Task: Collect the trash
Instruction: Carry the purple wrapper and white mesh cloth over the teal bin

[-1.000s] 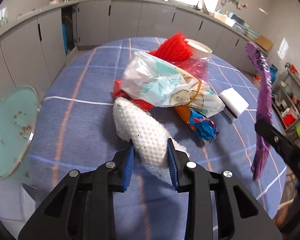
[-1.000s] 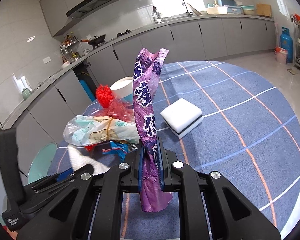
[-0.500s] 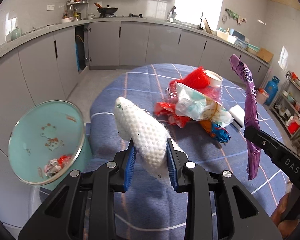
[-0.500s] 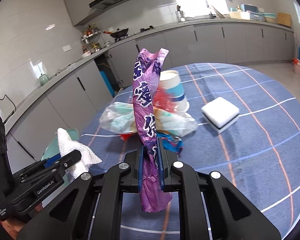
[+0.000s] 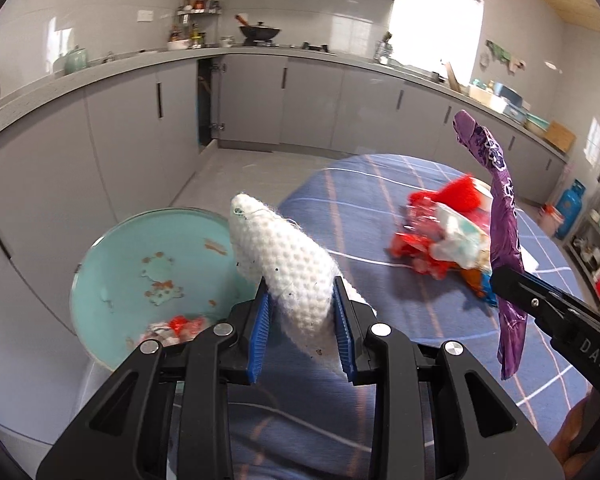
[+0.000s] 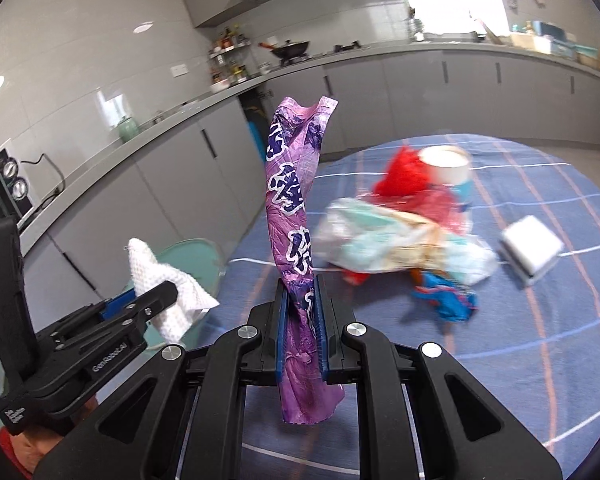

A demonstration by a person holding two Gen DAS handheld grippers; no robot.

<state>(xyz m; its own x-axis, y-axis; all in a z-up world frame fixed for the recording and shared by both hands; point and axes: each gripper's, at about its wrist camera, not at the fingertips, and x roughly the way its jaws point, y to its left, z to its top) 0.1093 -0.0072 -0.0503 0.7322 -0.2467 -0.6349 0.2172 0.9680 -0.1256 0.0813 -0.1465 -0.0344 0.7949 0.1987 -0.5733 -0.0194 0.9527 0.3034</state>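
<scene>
Left gripper [image 5: 302,326] clamping white cloth [image 5: 284,264]; right gripper [image 6: 301,322] pinching purple wrapper [image 6: 296,208]

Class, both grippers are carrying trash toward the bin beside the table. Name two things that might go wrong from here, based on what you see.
1. The white cloth sticks far out past the left gripper; it may catch the bin rim and drape outside.
2. The right gripper pinches the long purple wrapper low down, so its tall top could flop over and miss the bin.
</scene>
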